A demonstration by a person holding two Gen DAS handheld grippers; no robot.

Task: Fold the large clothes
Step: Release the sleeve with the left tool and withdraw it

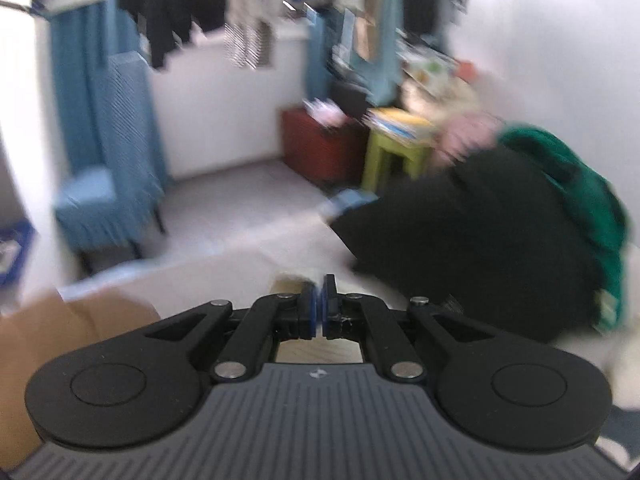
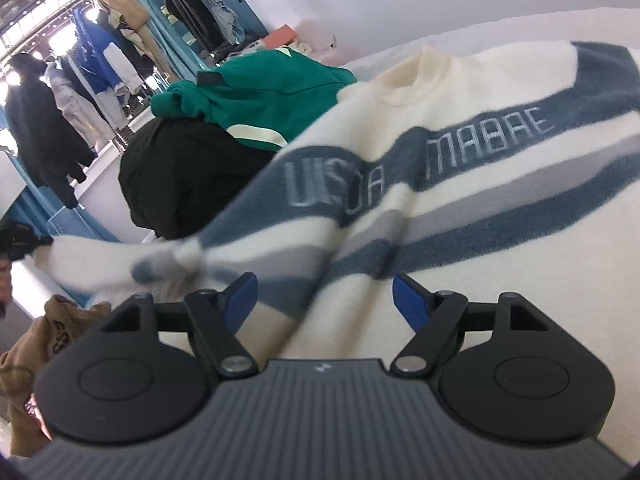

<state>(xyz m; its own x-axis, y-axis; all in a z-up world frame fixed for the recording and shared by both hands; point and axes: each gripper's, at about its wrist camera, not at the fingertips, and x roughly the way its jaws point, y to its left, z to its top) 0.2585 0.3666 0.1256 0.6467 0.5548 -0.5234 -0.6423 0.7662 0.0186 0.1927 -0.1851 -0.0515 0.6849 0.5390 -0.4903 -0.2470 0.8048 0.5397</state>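
Item one — the cream sweater (image 2: 460,184): a fuzzy, soft-pile knit with a ribbed crew neck, crossed by slate-blue and grey bands. The widest blue band carries pale block lettering that reads roughly "USA MABAE"; a fold blurs the first word, so you cannot be sure of it. It lies spread across the white bed (image 2: 500,28), neck toward the far edge, one sleeve trailing off toward the left edge.

Your right gripper (image 2: 325,300) sits over the sweater's lower part with its blue-padded fingers (image 2: 408,300) spread wide, the knit below them and neither pad pressing on it.

Your left gripper (image 1: 319,306) has its blue pads drawn together, almost touching, with nothing visible between them. That view is motion-blurred.

Item two — a black garment (image 2: 180,184), matte and heaped in a rounded mound near the bed's left edge, just beside the sweater.

Item three — a green garment (image 2: 260,92), smooth-faced with a pale stripe, bunched on top of and behind the black one.

Beyond the bed, in the left wrist view: a lime-green stool (image 1: 396,152) with a yellowish stack on top, a dark red box (image 1: 320,144) with small items blurred past reading, and a blue fabric-covered chair (image 1: 104,184).
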